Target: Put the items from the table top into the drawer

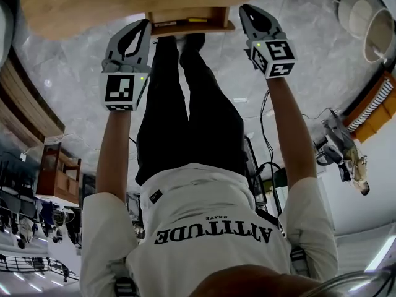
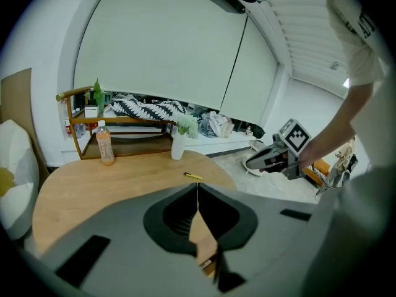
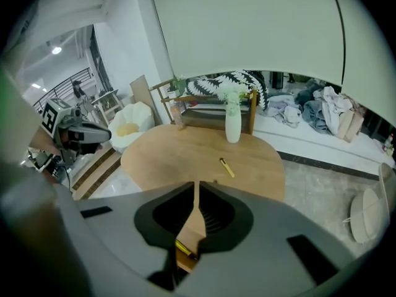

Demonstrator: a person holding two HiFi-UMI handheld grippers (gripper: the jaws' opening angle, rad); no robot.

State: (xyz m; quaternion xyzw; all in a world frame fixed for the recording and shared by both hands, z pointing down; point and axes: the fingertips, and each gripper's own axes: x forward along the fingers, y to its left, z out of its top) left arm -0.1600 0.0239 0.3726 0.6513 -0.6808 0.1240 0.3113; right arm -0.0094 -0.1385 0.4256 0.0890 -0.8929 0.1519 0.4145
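A yellow pen [image 2: 192, 176] [image 3: 226, 167] lies on the oval wooden table [image 2: 93, 190] [image 3: 179, 159], in front of a white vase [image 2: 179, 146] [image 3: 232, 124]. A bottle of orange drink [image 2: 104, 142] stands at the table's far left. In the head view the open wooden drawer [image 1: 192, 20] juts out under the table edge, with a yellow item [image 1: 197, 20] inside; this item [image 3: 184, 249] also shows below the right jaws. My left gripper [image 1: 147, 25] [image 2: 198, 185] and right gripper [image 1: 245, 10] [image 3: 197, 184] hover either side of the drawer, both shut and empty.
A wooden shelf rack [image 2: 117, 125] with patterned cushions stands behind the table. A white padded seat [image 3: 127, 122] is at the table's left end. Clothes [image 3: 322, 113] are heaped on a low ledge. The person's dark-trousered legs [image 1: 185, 104] stand right before the drawer on a grey marble floor [image 1: 309, 54].
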